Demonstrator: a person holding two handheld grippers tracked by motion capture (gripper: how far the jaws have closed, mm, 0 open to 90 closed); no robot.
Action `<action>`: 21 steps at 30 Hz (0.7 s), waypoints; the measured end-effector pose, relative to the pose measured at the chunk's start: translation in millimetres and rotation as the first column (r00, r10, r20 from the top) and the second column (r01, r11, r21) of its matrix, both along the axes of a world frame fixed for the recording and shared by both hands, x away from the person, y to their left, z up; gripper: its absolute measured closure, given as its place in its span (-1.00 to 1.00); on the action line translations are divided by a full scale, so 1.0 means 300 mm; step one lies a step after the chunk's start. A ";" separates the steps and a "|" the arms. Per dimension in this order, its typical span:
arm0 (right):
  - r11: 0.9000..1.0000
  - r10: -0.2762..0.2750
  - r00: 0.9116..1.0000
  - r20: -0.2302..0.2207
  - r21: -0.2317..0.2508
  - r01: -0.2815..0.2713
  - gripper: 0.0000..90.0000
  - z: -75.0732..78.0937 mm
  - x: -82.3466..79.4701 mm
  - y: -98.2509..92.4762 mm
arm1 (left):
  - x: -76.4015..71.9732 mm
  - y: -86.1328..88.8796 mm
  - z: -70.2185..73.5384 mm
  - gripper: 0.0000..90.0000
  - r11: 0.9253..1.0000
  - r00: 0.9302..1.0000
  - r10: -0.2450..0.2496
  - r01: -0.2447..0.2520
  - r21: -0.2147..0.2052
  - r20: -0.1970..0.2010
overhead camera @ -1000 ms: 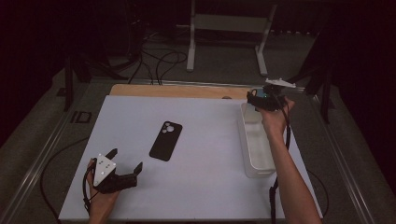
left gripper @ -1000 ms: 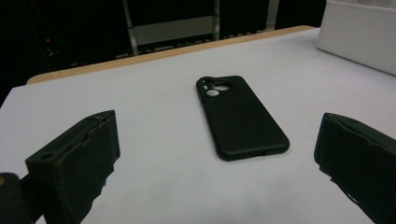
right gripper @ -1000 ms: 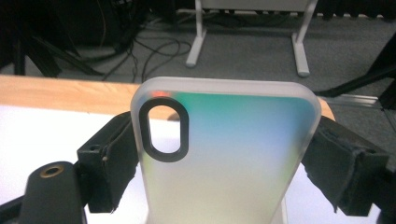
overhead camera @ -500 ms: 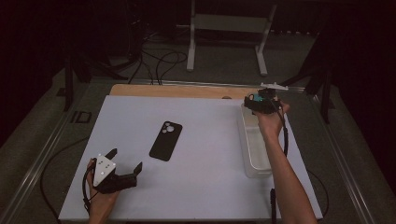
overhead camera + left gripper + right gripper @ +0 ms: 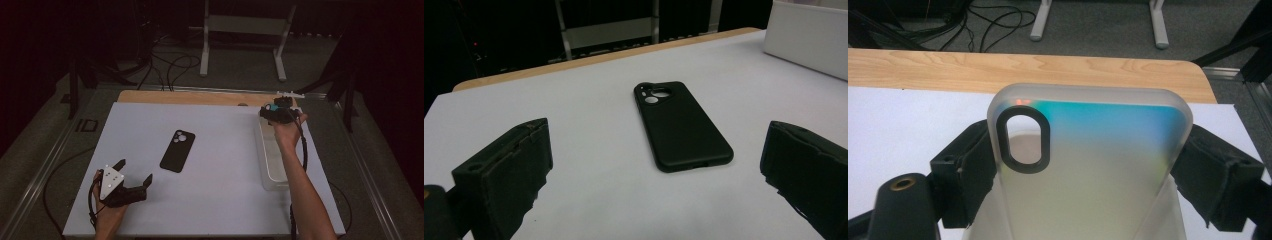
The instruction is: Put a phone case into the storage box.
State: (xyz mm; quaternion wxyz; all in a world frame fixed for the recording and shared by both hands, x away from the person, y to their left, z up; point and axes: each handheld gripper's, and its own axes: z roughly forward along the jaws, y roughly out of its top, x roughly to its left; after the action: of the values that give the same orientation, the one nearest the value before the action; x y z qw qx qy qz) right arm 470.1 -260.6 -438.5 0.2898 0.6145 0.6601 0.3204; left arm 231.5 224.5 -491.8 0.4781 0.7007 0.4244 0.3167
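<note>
Above the far end of the clear bin (image 5: 272, 165), the right gripper (image 5: 278, 112) clamps a translucent phone case (image 5: 1088, 165), best lifted level; the left gripper (image 5: 131, 186) rests open.

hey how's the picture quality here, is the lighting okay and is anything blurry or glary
High view: dim, dark surroundings, the white table evenly lit, right gripper small and soft. Left gripper view: black phone sharp, the near jaws slightly blurred. Right gripper view: the frosted phone case is close, with a teal sheen and a small orange glint near its camera cutout.
</note>
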 end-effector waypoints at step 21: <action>0.999 -0.017 1.000 0.005 0.035 0.017 -0.80 -0.013 0.012 -0.007 | 0.000 -0.001 0.000 -0.98 1.000 1.000 -0.002 0.002 0.000 -0.001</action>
State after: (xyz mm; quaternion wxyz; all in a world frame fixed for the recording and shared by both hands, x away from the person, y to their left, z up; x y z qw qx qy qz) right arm 473.9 -262.6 -442.5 0.2835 0.6242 0.6484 0.3312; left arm 231.3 224.3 -491.8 0.4781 0.7014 0.4239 0.3159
